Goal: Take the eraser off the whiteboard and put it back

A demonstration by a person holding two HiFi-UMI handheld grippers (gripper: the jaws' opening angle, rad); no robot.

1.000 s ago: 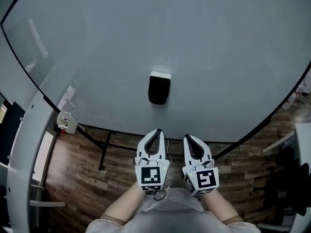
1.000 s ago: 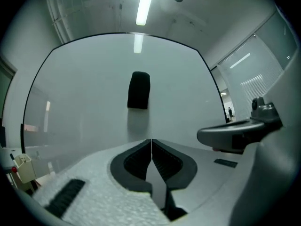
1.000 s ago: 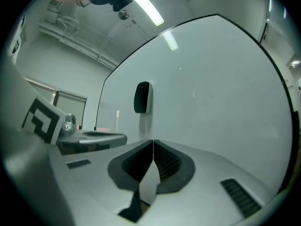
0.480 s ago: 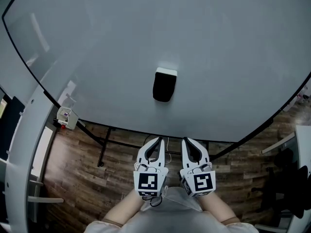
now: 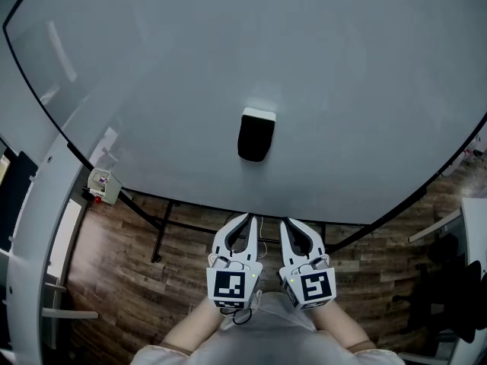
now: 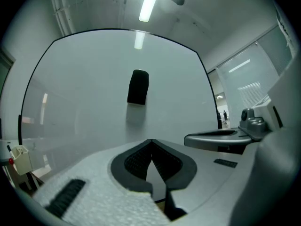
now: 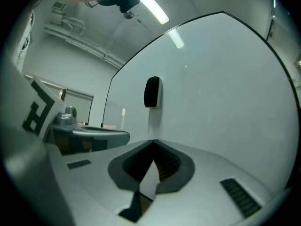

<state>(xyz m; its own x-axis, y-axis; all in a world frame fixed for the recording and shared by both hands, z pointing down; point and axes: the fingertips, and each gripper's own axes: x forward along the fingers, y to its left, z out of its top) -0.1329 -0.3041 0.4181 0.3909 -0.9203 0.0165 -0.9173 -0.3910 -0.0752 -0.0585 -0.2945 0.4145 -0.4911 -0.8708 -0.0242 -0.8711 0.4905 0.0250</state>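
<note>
A black eraser (image 5: 255, 136) with a white back sticks to the large whiteboard (image 5: 319, 67), near its middle; it also shows as the eraser (image 6: 138, 87) in the left gripper view and the eraser (image 7: 152, 92) in the right gripper view. My left gripper (image 5: 249, 219) is shut with nothing in it, tips touching, held below the board's lower edge. My right gripper (image 5: 284, 223) sits right beside it, also shut and empty. Both point at the board, well short of the eraser.
The board stands on a black frame (image 5: 163, 230) over a wood-plank floor (image 5: 122, 280). A small white box (image 5: 103, 185) hangs at the board's lower left corner. A white column (image 5: 34, 226) rises on the left, and dark furniture (image 5: 449, 280) stands on the right.
Both grippers have drifted slightly toward the lower left of the head view, and the eraser sits a little higher and further right in it. Nothing was gripped or let go.
</note>
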